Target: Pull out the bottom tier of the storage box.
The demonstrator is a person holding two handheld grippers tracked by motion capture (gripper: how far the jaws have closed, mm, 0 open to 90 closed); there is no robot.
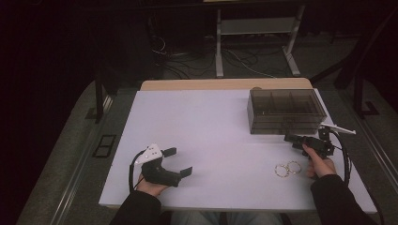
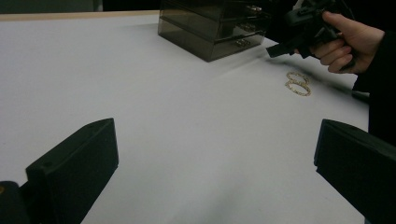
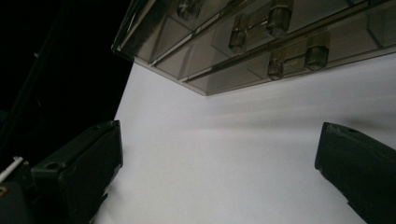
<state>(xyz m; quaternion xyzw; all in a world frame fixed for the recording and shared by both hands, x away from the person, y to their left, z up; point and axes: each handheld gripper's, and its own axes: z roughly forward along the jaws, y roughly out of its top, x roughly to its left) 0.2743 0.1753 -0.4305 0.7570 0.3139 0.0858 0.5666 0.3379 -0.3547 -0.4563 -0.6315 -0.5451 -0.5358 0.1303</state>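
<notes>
A smoky see-through drawer box (image 1: 286,111) stands at the back right of the white table top (image 1: 206,126). Two gold hoops (image 1: 287,169) lie touching each other near the front right. A hand holds my right gripper (image 1: 294,141) just in front of the box, between it and the hoops, with its jaws open and nothing in them. The right gripper view looks at the box's drawer fronts (image 3: 261,42) and their small knobs (image 3: 316,57) from close by. My left gripper (image 1: 178,161) rests open near the front left, aimed across the table at the box (image 2: 215,28) and the hoops (image 2: 298,84).
Beyond the white top's back edge runs a strip of wooden table (image 1: 225,84). Behind it on the dark floor are a white desk frame (image 1: 256,42) and loose cables (image 1: 197,58). The person's forearms come in over the front edge.
</notes>
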